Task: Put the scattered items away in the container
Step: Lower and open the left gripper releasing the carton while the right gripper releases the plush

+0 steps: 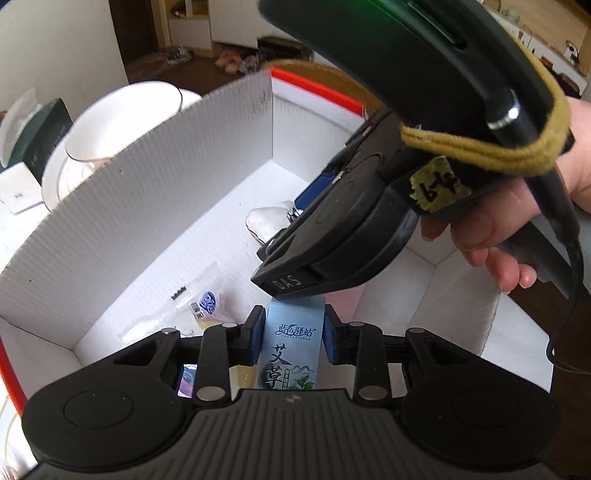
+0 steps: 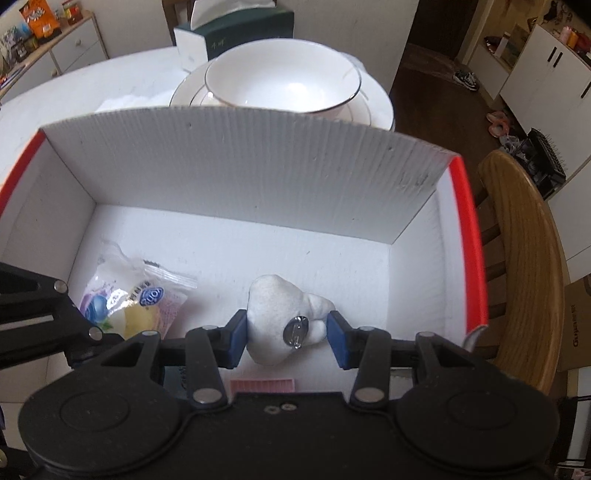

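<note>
Container: a white corrugated box point(image 2: 236, 173) with red-edged side walls is seen standing open on a white table point(image 2: 74, 92); its tall back flap is raised upright.
Box contents, left part: a clear plastic sachet point(image 2: 136, 302) with a blue round logo and yellow and purple contents is seen lying on the box floor, near the left wall.
Box contents, middle: a white plush brooch point(image 2: 275, 321) with a round metal pin back facing up is found low over the box floor; whether it touches the floor cannot be told.
Box contents, front edge: a small pink ribbed piece point(image 2: 263, 386) is seen on the floor just below the plush brooch, partly hidden by the gripper body.
Right gripper point(image 2: 286, 338): its blue pads are closed against both sides of the plush brooch, which is gripped inside the box.
Left gripper point(image 1: 294, 336): a pale blue carton point(image 1: 291, 347) printed with Chinese characters is clamped between its blue pads, held upright above the near part of the box.
Hand point(image 1: 491, 229): the right gripper's handle is held by it, over the box's right side.
Behind the box: a white bowl point(image 2: 282, 79) with a thin dark rim is set on a white plate point(image 2: 373, 107); a dark green tissue box point(image 2: 236, 29) stands further back.
</note>
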`<state>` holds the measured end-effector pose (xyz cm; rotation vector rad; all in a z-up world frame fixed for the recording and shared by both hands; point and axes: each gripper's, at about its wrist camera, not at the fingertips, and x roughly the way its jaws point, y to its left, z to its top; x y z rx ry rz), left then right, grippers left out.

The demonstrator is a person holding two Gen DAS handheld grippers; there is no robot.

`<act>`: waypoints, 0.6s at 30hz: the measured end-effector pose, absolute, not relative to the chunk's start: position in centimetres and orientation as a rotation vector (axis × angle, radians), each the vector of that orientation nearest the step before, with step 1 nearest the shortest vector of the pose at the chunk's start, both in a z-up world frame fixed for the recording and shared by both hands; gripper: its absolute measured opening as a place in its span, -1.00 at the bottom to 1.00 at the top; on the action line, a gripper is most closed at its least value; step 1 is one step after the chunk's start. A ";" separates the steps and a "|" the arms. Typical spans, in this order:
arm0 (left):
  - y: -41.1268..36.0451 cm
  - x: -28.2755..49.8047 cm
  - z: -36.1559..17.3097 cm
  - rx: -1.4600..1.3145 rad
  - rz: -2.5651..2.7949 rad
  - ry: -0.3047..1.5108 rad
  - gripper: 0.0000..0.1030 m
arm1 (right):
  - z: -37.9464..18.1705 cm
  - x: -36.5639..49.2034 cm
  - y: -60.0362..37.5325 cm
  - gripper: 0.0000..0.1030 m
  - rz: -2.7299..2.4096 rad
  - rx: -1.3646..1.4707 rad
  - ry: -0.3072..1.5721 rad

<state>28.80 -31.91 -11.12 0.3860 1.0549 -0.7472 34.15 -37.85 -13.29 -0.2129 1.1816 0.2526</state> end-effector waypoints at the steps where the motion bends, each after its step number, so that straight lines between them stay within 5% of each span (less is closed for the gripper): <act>1: -31.8 29.0 -11.2 0.389 -0.748 1.067 -0.41 | -13.4 34.2 -37.8 -0.13 0.254 -0.216 1.186; 18: -30.9 28.1 -12.1 0.440 -0.761 1.145 -0.40 | -14.4 35.0 -37.3 0.00 0.265 -0.250 1.232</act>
